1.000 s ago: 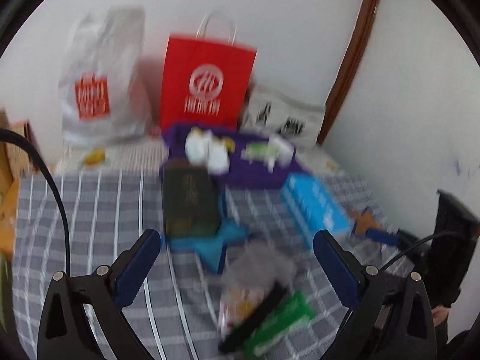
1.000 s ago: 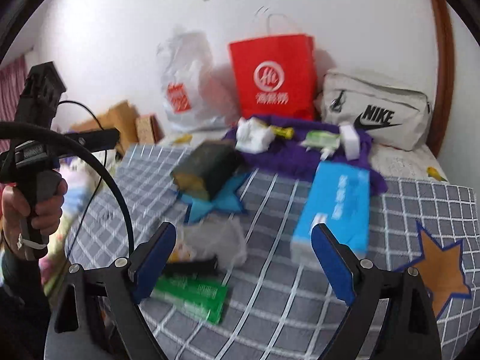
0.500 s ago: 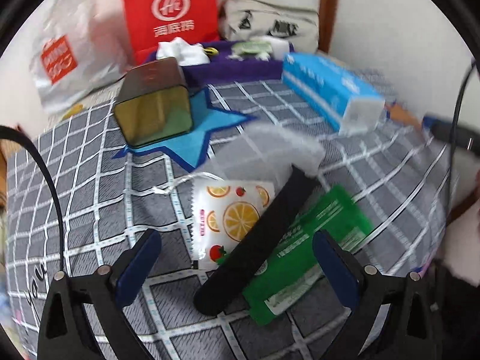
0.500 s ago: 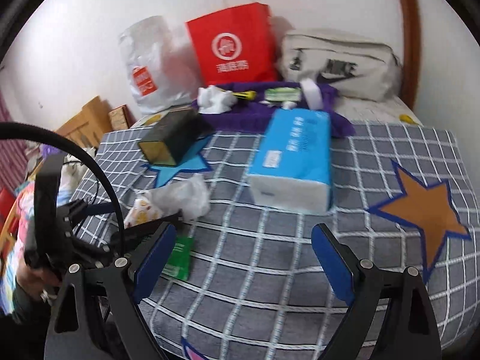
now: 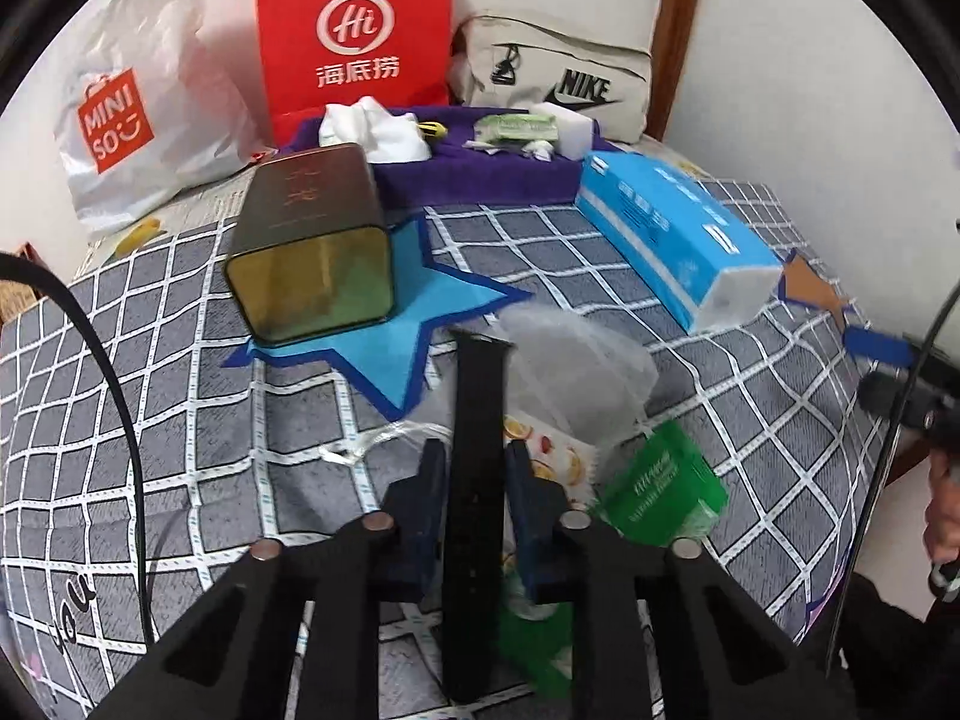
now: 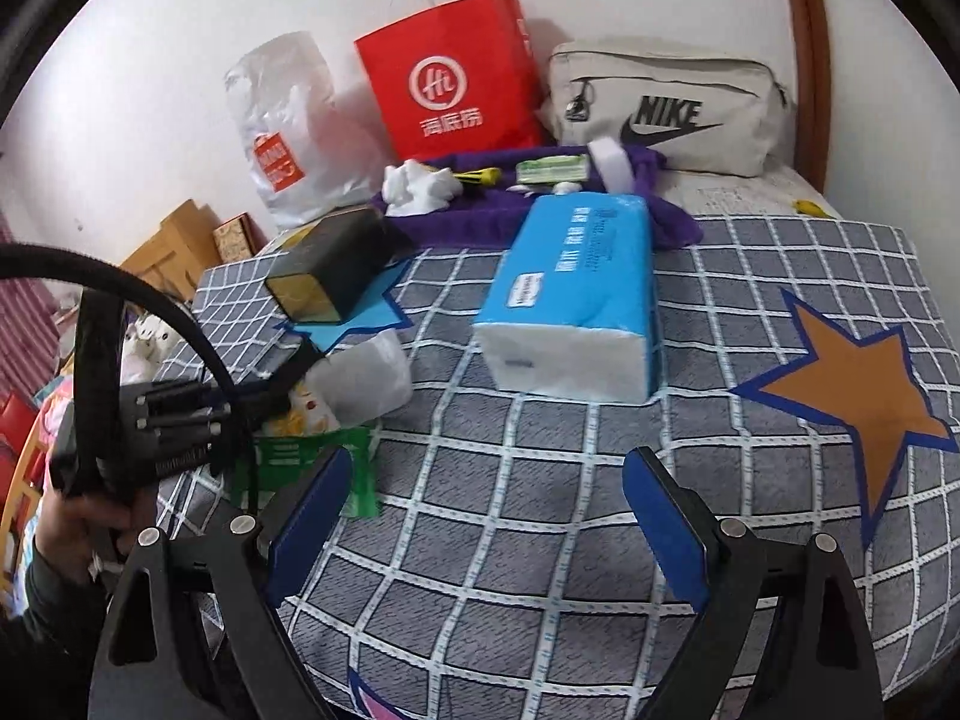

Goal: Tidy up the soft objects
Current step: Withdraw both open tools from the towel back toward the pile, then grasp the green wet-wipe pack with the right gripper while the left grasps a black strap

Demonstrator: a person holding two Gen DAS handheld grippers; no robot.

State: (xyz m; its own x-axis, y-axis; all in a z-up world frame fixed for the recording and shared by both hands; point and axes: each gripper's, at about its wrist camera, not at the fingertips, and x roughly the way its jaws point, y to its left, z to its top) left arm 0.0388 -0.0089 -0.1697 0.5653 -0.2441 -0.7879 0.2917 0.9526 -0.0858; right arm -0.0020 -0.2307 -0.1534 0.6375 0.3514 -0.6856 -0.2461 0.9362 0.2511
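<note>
The left gripper (image 5: 474, 474) has just been closing, and its blue pads now clamp the near end of a long black strap (image 5: 477, 420), which runs straight out between them. That strap is the landmark: under its middle lies an orange-print snack packet (image 5: 540, 450), to its right a green packet (image 5: 660, 486) and a crumpled clear plastic bag (image 5: 576, 360), all touching in one heap on the checked cloth (image 5: 180, 420). Beyond the strap's far tip sits a dark tin (image 5: 312, 246), and further back a purple tray (image 5: 480, 180) already holding white cloth, a sponge and small packets. Right of the strap, well apart, rests the blue tissue pack (image 6: 570, 294). The right gripper (image 6: 486, 516) hangs wide open and empty above bare cloth. By this showing the sorting looks partly done: some pieces are in the tray, while the strap, the heap and the tissue pack are yet to be placed.
</note>
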